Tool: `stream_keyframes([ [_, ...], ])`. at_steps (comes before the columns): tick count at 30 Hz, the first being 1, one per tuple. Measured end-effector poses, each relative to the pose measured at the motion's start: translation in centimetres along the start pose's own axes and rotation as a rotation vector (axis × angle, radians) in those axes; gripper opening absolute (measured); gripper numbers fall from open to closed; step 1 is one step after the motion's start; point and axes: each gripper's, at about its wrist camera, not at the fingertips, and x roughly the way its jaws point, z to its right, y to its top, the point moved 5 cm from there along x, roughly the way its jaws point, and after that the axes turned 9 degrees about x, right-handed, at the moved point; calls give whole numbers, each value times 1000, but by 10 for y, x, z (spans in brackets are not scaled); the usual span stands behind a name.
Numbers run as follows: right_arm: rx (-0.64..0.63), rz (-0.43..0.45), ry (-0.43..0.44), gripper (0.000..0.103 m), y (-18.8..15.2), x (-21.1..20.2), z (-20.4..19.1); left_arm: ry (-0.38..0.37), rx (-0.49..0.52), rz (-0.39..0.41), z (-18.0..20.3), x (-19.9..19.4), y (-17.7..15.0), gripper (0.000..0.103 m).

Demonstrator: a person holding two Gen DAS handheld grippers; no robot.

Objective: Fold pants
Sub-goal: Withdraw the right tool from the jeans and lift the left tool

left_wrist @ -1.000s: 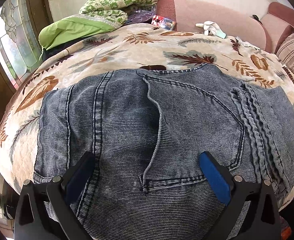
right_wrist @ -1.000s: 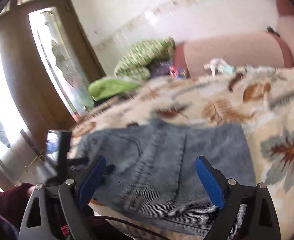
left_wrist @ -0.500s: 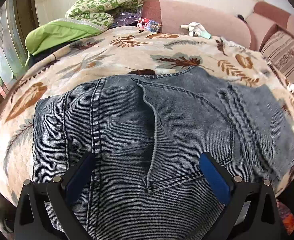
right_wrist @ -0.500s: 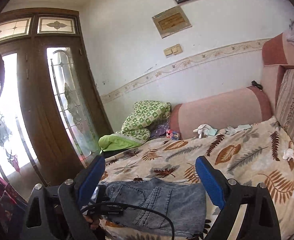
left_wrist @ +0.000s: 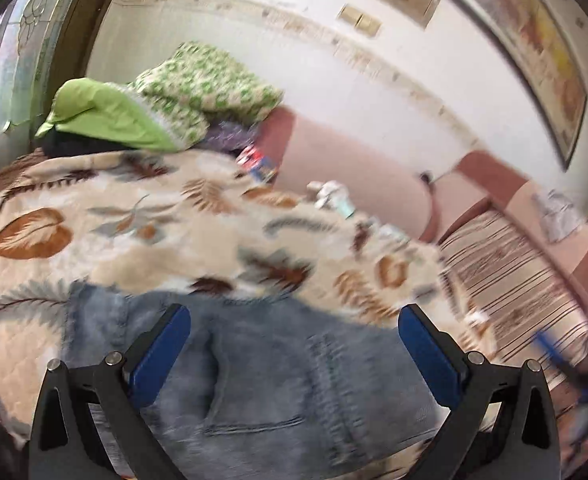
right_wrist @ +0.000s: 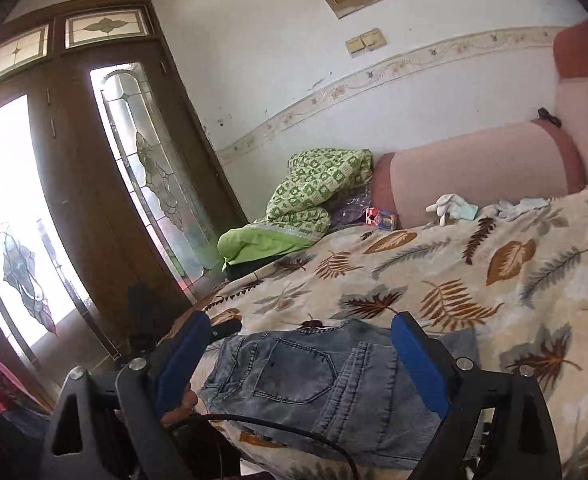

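The blue denim pants (left_wrist: 278, 380) lie folded into a compact rectangle on the leaf-patterned blanket (left_wrist: 142, 232), near its front edge. They also show in the right wrist view (right_wrist: 317, 384), back pocket up. My left gripper (left_wrist: 294, 356) is open and empty, held above the pants. My right gripper (right_wrist: 297, 364) is open and empty, pulled back from the pants. The left gripper's body (right_wrist: 146, 320) shows at the left of the right wrist view. The left wrist view is blurred.
A green patterned quilt (right_wrist: 317, 188) and a lime pillow (right_wrist: 262, 242) sit at the far left of the blanket. A pink sofa back (right_wrist: 477, 168) runs behind, with white cloths (right_wrist: 449, 206) at its foot. A wooden glazed door (right_wrist: 94, 184) stands left. A striped cushion (left_wrist: 505, 276) lies right.
My left gripper has lifted and tilted up off the pants, so more of the room shows. My right gripper has moved little in the last half second.
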Motion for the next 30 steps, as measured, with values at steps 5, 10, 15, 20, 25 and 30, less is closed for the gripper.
stream_keyframes([
  [5,180,-67,-48,93,-31,42,38,-220,-32,80,48,2,16,103],
  [10,329,-78,-43,93,-41,46,67,-328,23,65,91,39,-3,103],
  [15,427,-26,-31,94,-34,36,88,-466,-1,-31,116,60,-33,102],
  [20,524,7,-59,93,-35,33,116,-496,-32,-58,111,47,-51,102],
  [25,562,-30,-130,94,-46,55,135,-501,37,-30,123,27,-57,103],
  [30,534,-88,-241,93,-64,94,148,-406,69,-78,114,37,-77,103],
])
